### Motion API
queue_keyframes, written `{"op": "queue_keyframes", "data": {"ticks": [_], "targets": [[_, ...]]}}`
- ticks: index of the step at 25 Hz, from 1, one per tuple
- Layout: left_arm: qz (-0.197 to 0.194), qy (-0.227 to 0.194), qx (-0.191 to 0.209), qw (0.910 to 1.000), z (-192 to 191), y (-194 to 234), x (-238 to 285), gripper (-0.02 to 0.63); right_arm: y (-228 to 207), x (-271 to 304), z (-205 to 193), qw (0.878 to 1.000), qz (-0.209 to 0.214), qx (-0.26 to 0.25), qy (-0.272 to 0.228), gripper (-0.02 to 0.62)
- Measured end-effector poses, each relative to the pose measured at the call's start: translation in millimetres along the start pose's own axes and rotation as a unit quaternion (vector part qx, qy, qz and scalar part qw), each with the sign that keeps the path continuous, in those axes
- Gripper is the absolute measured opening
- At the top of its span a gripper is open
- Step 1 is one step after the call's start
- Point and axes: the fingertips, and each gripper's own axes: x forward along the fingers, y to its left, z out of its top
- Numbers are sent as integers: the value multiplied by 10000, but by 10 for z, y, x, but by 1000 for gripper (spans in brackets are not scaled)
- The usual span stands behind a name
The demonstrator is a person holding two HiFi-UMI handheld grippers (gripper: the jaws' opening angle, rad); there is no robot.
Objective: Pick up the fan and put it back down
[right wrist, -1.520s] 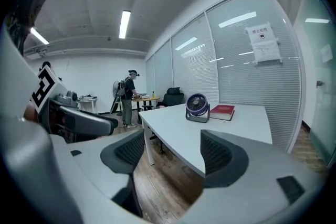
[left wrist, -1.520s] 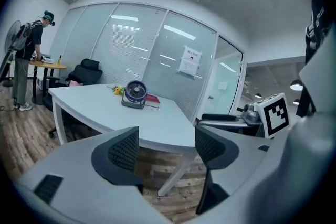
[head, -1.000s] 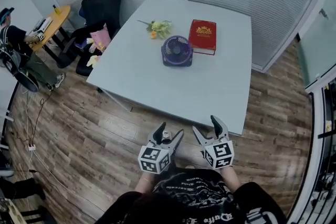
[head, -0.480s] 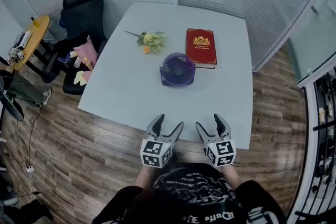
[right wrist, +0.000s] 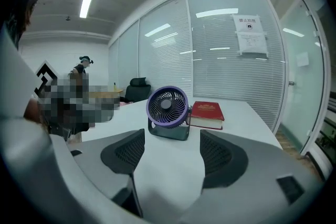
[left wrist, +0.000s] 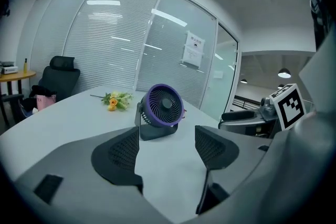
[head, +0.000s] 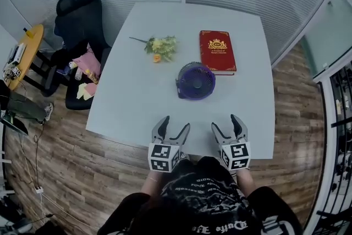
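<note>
At the near edge of the table (head: 137, 102), left gripper (head: 173, 124) held low, jaws wide apart, nothing between them, only bare tabletop seen in the gap. Beside it and not touching it, right gripper (head: 226, 123) in the same way: jaws wide apart, holding nothing. Purple fan (head: 195, 81) upright on its dark base near the middle of the table, well ahead of both grippers, untouched, grille turned toward them. Just beside the fan, behind and to the right, a red book (head: 217, 51) lying flat. Farther back on the left, flowers (head: 161, 45) lying on the table. Past the left edge, a black chair (head: 77, 19) on the wood floor (head: 82, 162).
</note>
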Motion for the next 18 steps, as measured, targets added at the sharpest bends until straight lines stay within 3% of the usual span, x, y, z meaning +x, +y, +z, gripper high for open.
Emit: {"op": "queue_keyframes", "data": {"ticks": [4, 8, 13, 18], "targets": [[193, 151, 60, 9997, -52, 168, 78, 337, 18, 167, 34, 10000, -16, -65, 64, 311], [861, 142, 443, 9952, -42, 460, 124, 337, -168, 281, 112, 9990, -175, -385, 130, 281], [895, 331, 256, 9951, -66, 562, 353, 337, -422, 532, 141, 9983, -96, -531, 234, 281], [987, 430, 445, 9932, 17, 613, 610, 337, -623, 793, 233, 9970, 21, -687, 360, 281]]}}
